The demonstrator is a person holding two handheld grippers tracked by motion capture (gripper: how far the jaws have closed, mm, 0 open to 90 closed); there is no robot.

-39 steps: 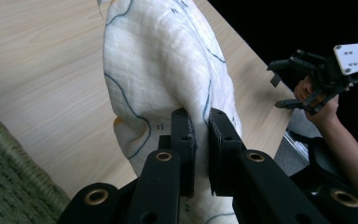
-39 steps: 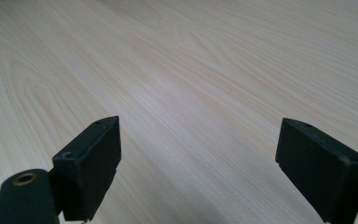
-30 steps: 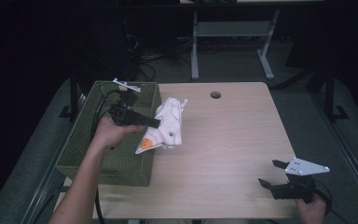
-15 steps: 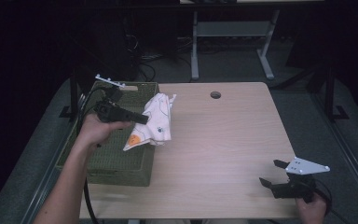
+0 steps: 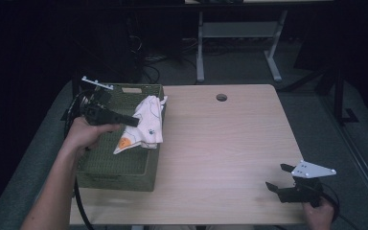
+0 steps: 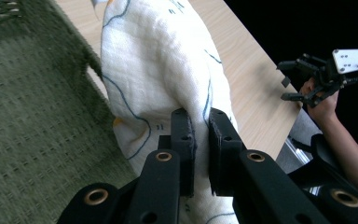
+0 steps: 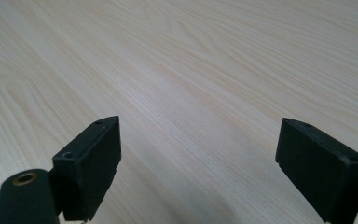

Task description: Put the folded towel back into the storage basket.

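Cloth (image 5: pixel 146 125), white with printed marks, hangs from my left tool (image 5: pixel 133 120), clamped tight between its jaws above the green basket (image 5: pixel 120 167) at the tabletop's (image 5: pixel 230 143) left edge. My right tool (image 5: pixel 278 178) rests spread wide near the front right corner, gripping nothing.

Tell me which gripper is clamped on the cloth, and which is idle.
The left gripper is shut on the white patterned cloth, holding it over the green basket. The right gripper sits open above bare table, holding nothing.
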